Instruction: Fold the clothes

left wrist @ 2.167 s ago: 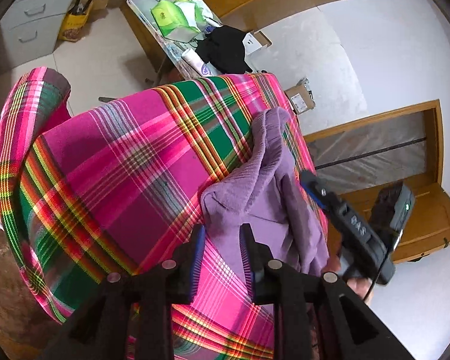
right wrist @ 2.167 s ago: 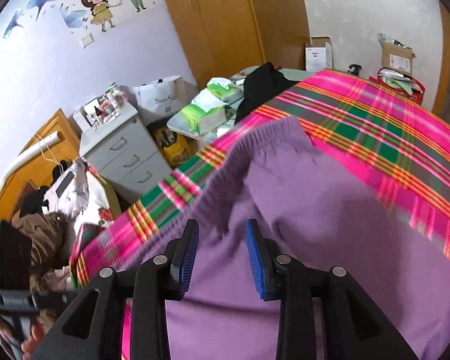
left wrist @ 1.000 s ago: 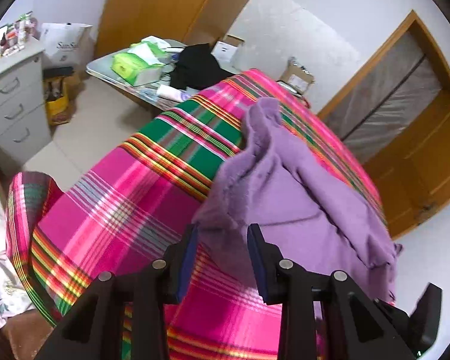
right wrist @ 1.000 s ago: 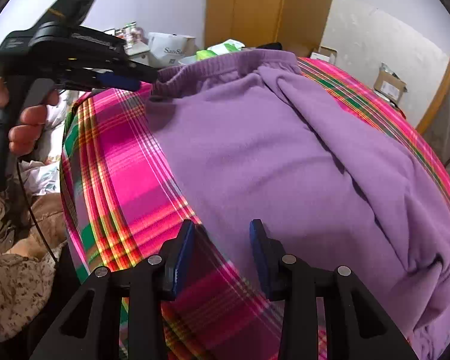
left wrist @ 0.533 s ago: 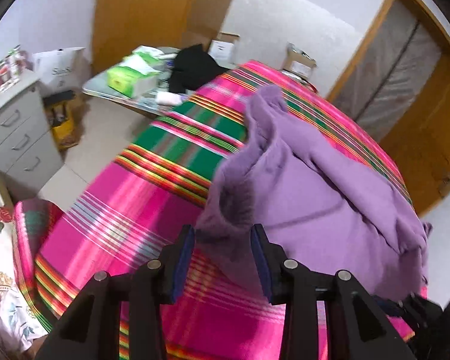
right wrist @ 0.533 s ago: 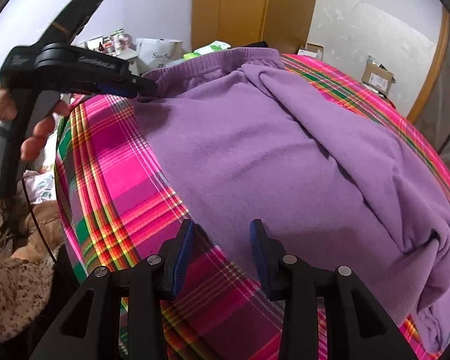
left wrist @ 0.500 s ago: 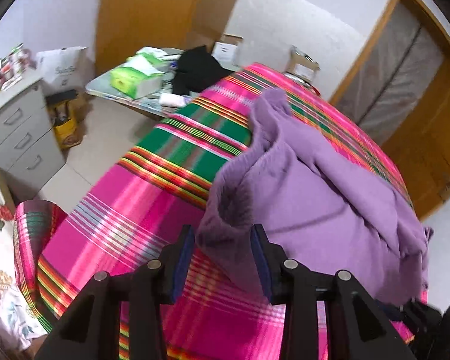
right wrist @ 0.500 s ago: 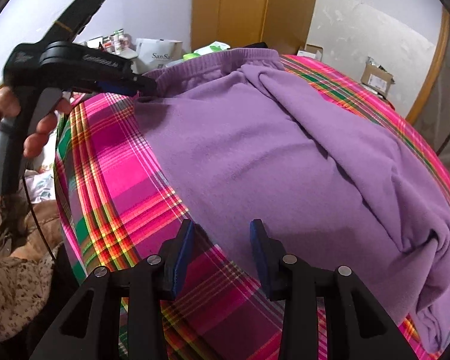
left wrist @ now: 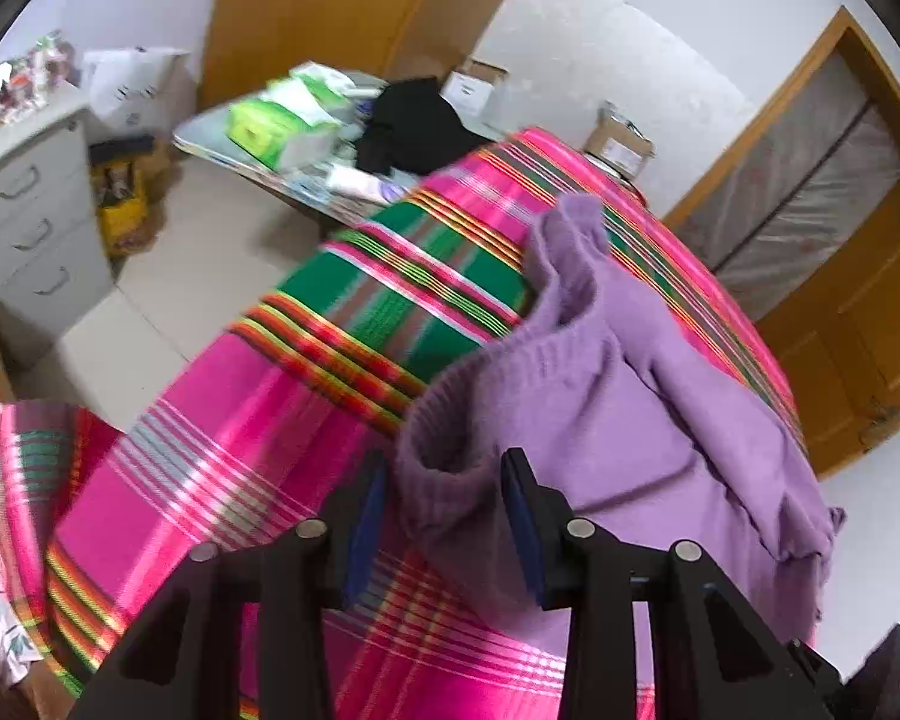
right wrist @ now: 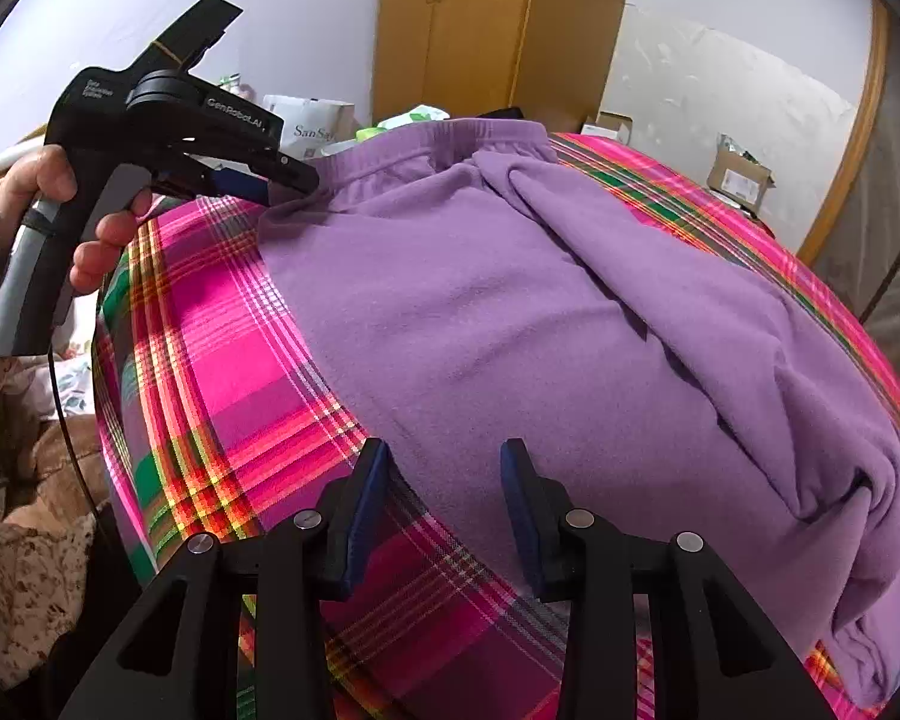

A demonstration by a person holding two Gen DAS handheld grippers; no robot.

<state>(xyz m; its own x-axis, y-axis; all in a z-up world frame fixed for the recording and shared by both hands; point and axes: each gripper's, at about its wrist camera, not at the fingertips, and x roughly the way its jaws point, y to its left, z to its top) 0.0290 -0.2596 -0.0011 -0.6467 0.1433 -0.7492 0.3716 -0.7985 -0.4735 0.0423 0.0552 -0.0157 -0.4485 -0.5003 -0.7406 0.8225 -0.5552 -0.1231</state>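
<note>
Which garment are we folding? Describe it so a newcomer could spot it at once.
Find the bright pink, green and orange plaid cover across the big surface. On it lies the purple fleece garment, with a ribbed band at the end by the left hand-held gripper. It is the only purple thing; the black clothing lies on the side table.

**Count of what is in view**

One purple garment (right wrist: 510, 312) lies on one plaid cloth (right wrist: 222, 372). Two grippers: the left gripper (left wrist: 444, 516) and the right gripper (right wrist: 444, 498), each with two fingers. One hand (right wrist: 60, 204) shows at far left. Far off stand one drawer cabinet (left wrist: 24, 222) with three drawers, one side table (left wrist: 240, 156), and three cardboard boxes that can be made out, counting one (right wrist: 741, 177) at far right.
</note>
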